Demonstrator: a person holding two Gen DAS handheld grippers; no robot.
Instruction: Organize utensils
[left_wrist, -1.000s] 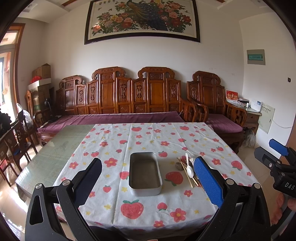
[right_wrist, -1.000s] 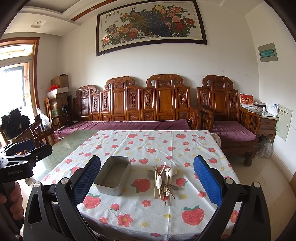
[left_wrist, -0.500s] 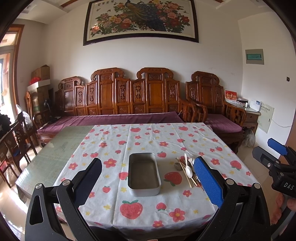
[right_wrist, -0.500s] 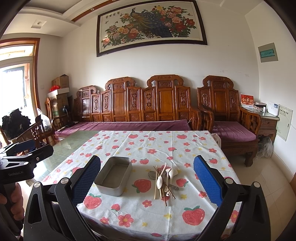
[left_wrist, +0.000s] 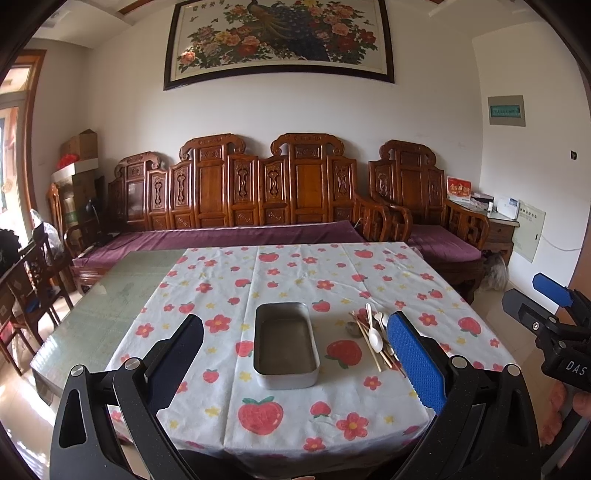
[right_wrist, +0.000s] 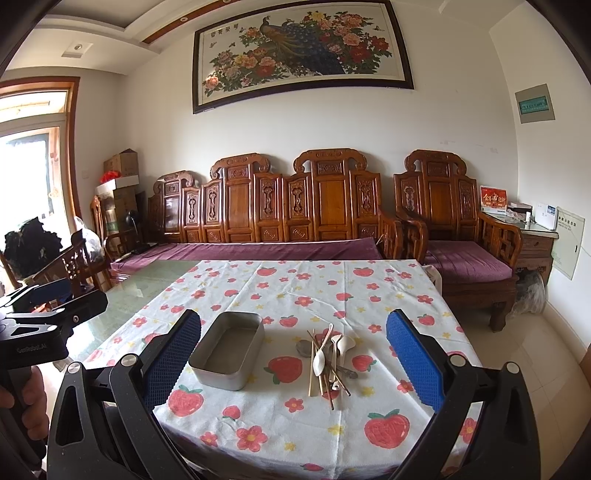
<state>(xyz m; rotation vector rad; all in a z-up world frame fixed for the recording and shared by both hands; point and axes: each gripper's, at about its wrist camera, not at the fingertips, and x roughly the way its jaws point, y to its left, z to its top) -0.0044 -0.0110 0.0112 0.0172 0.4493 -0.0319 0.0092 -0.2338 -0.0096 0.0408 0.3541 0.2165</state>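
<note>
An empty rectangular metal tin sits on the strawberry-print tablecloth near the table's front. Just right of it lies a loose pile of utensils: wooden chopsticks, white spoons and metal spoons. My left gripper hangs open in front of the table's near edge, facing the tin, with nothing between its fingers. My right gripper is open too, held before the table with the pile and the tin between its fingers in view. Each gripper shows at the edge of the other's view, held by a hand.
The table has bare green glass left of the cloth. A carved wooden sofa with purple cushions stands behind it, an armchair at the right. Wooden chairs stand at the left. Tiled floor lies right of the table.
Both views have shifted only slightly; the table and objects sit a little higher and nearer in frame. Nothing was taken hold of and both grippers stay open.
</note>
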